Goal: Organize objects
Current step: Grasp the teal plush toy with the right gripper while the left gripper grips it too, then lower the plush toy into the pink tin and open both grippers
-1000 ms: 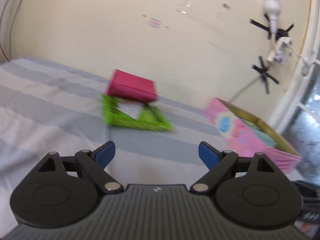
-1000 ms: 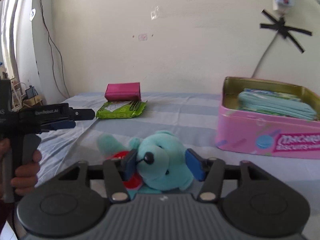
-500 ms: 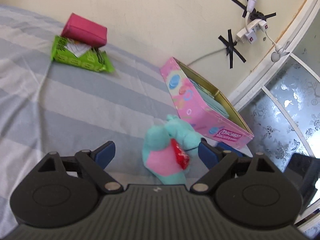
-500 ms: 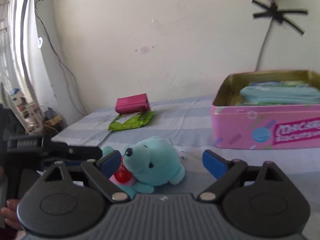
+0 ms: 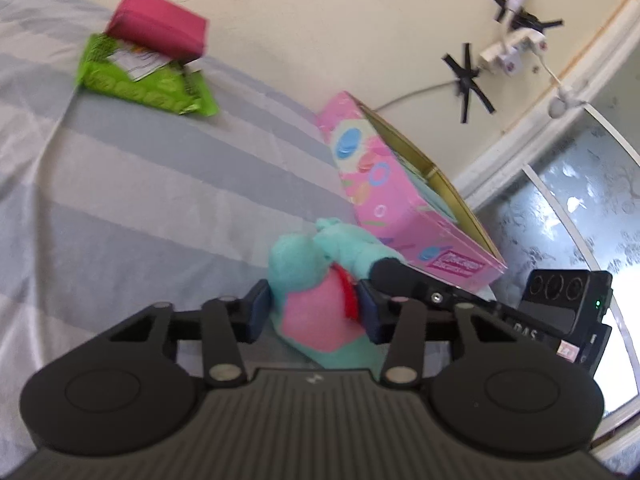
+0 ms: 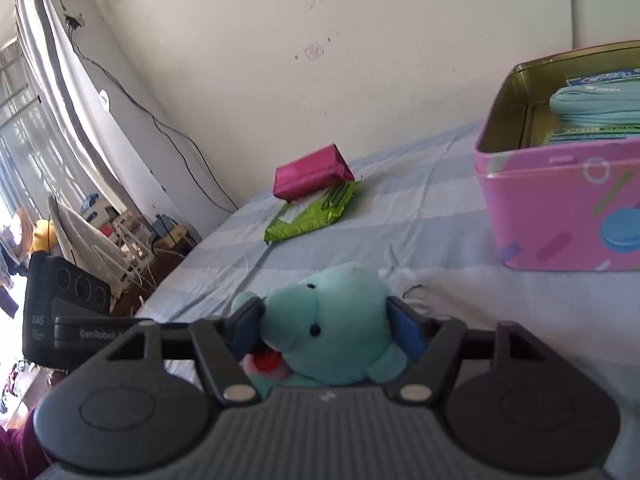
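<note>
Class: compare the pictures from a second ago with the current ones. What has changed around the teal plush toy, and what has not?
Both grippers have just been closing on the teal plush toy. The left gripper, which a second ago faced bare bedsheet, swung over and now clamps the toy's pink belly end. The right gripper opened wider, then closed on its head. The pink tin, magenta packet and green packet stayed put.

place: home bedroom | cues: striped bedsheet; curtain; plush toy
</note>
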Demonstrator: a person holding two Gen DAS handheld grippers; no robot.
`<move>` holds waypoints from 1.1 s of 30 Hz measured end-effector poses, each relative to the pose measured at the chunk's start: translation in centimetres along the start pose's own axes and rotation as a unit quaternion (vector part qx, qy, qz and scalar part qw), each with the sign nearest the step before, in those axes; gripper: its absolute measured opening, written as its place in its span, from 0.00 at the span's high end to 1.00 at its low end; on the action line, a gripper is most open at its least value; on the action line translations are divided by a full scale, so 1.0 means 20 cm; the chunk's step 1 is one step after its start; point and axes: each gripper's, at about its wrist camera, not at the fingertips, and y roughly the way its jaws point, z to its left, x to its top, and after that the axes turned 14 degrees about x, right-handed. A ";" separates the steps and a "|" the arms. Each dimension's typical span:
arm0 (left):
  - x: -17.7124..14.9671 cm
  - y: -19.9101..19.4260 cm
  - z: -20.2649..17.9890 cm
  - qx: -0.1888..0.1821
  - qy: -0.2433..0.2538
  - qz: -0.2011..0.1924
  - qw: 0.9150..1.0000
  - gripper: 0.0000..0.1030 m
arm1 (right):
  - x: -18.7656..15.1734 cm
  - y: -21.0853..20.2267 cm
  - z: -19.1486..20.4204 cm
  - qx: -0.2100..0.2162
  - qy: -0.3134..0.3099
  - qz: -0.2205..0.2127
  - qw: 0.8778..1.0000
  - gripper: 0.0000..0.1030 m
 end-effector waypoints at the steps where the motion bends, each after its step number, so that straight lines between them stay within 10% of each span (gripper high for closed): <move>1: 0.01 -0.01 -0.03 0.003 0.009 -0.004 1.000 0.55 | 0.00 -0.02 0.02 -0.005 -0.007 -0.007 1.000 0.39; 11: 0.25 0.10 -0.62 -0.014 0.127 -0.055 0.990 0.55 | 0.17 -0.41 0.08 -0.106 -0.095 -0.164 0.976 0.39; 20: 0.33 0.51 -1.20 -0.033 0.196 -0.052 0.979 0.56 | 0.35 -0.85 -0.27 -0.204 -0.078 -0.223 0.950 0.39; 33: 0.27 0.77 -1.30 0.034 0.193 -0.050 0.979 0.37 | 0.29 -1.04 -0.50 -0.283 -0.040 -0.307 0.908 0.10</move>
